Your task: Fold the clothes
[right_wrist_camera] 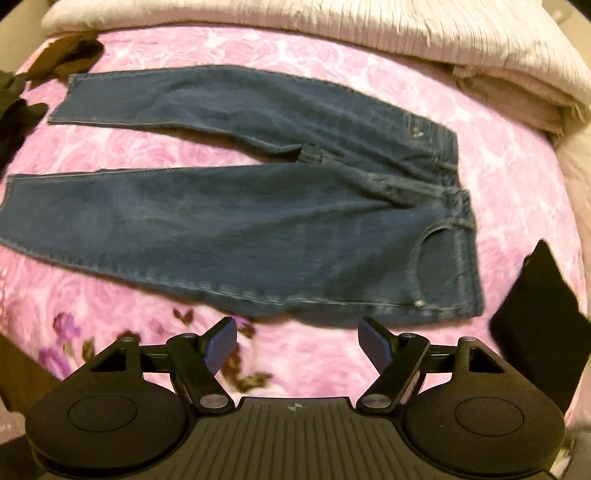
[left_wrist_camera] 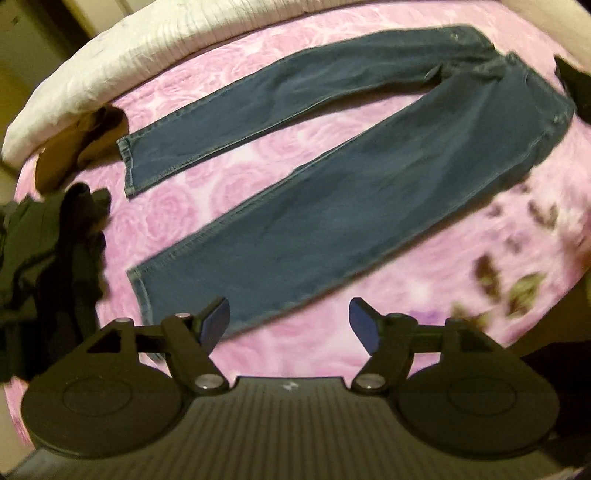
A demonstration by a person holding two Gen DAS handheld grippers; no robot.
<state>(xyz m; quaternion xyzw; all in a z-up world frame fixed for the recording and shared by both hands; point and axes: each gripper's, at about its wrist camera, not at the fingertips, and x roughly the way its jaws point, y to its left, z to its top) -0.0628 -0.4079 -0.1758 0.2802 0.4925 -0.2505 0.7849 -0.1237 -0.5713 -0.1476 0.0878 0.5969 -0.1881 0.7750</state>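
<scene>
While both grippers hang above the bed with nothing in them, a pair of dark blue denim jeans (right_wrist_camera: 258, 206) lies spread flat on the pink rose-patterned bedspread (right_wrist_camera: 517, 177), front side up, its two legs splayed apart in a narrow V with bare pink cloth between them. In the right wrist view the waistband sits to the right and the hems run off to the left; the near leg is the broader one in the picture (fisheye, so take that loosely).

The left gripper (left_wrist_camera: 289, 321) has its blue-padded fingers (left_wrist_camera: 216, 319) standing well apart, with nothing between them; it looks down over the hem end of the near leg. The right gripper (right_wrist_camera: 297, 345) is likewise spread wide and empty, above the near edge of the jeans below the waist, not touching the denim.

A crumpled white ribbed blanket (right_wrist_camera: 406, 33) lies along the far edge of the bed. A heap of dark green-black clothing (left_wrist_camera: 48, 251) sits beside the leg hems, with a brown garment (left_wrist_camera: 85, 144) just beyond it. A flat black object (right_wrist_camera: 539, 306) lies near the waistband, blurred.
</scene>
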